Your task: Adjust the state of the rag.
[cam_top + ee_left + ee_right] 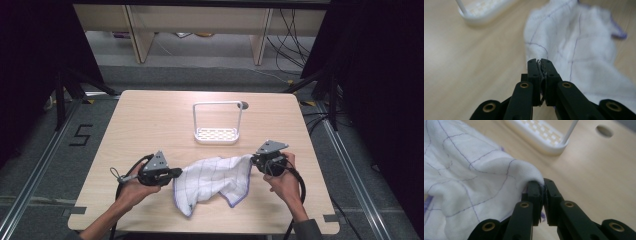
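Floor marking (80,135) reads "5"; both claws pinch white cloth (212,180).

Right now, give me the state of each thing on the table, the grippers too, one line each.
Left gripper: shut on the cloth's edge.
Right gripper: shut on the cloth's opposite edge.
Cloth: white with thin purple lines, crumpled, held between the two grippers, sagging onto the table.
White rack: upright, empty, apart from the cloth.
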